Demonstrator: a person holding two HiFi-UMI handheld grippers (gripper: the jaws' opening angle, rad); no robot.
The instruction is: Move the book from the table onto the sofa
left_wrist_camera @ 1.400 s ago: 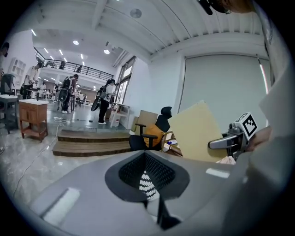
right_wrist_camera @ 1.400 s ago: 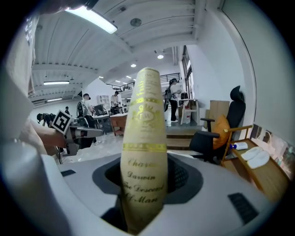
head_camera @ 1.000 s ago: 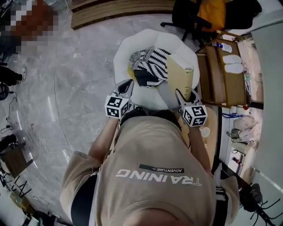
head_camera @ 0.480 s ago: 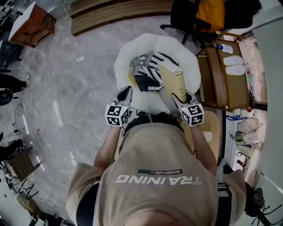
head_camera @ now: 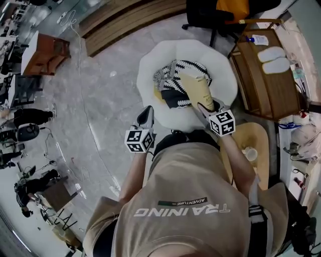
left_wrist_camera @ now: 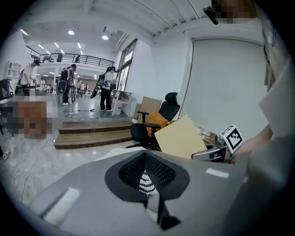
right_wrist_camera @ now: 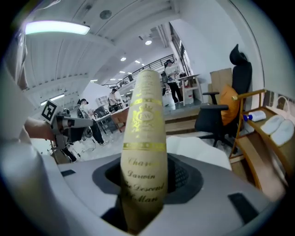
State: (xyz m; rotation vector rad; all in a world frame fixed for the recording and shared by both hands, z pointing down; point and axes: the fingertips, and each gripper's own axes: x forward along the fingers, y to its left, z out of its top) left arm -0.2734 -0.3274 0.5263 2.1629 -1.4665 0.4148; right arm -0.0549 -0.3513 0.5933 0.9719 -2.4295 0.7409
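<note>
A cream book with gold lettering on its spine (head_camera: 196,86) (right_wrist_camera: 145,138) stands between the jaws of my right gripper (head_camera: 204,106) (right_wrist_camera: 145,189), which is shut on it. It hangs over the near right part of the round white sofa (head_camera: 150,70) (right_wrist_camera: 203,148), next to a black-and-white striped cloth (head_camera: 180,70). My left gripper (head_camera: 147,113) (left_wrist_camera: 147,184) is at the sofa's near left edge, shut and holding nothing. In the left gripper view the book's cream cover (left_wrist_camera: 182,137) and the right gripper's marker cube (left_wrist_camera: 233,137) show to the right.
A round wooden side table (head_camera: 261,135) with a cup (head_camera: 249,153) stands to the right of me. Beyond it is a wooden shelf (head_camera: 251,75) with white slippers (head_camera: 273,54). A black office chair (head_camera: 215,12) and wooden steps (head_camera: 130,20) lie behind the sofa. People stand far left.
Both grippers have moved forward toward the sofa. The right one has sunk with the book, which now hangs over the seat beside the striped cloth.
</note>
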